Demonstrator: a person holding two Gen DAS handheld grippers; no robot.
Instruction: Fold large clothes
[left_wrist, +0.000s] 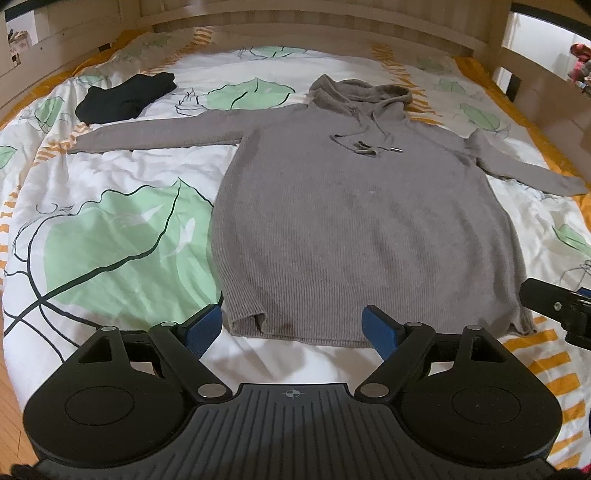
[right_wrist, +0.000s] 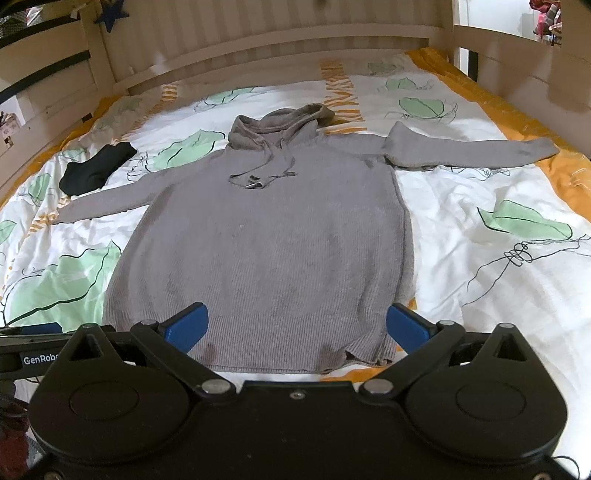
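Observation:
A large grey knitted hoodie (left_wrist: 362, 229) lies flat and face up on the bed, hood at the far end, both sleeves spread out sideways; it also shows in the right wrist view (right_wrist: 266, 251). My left gripper (left_wrist: 293, 326) is open and empty, hovering over the hem's left corner. My right gripper (right_wrist: 295, 328) is open and empty, over the hem's right part. The right gripper's body shows at the right edge of the left wrist view (left_wrist: 561, 310).
The bed has a white quilt (left_wrist: 110, 221) with green leaves and orange stripes. A folded black garment (left_wrist: 122, 98) lies at the far left, near the left sleeve. A wooden bed frame (right_wrist: 258, 48) rises behind the hood and along the sides.

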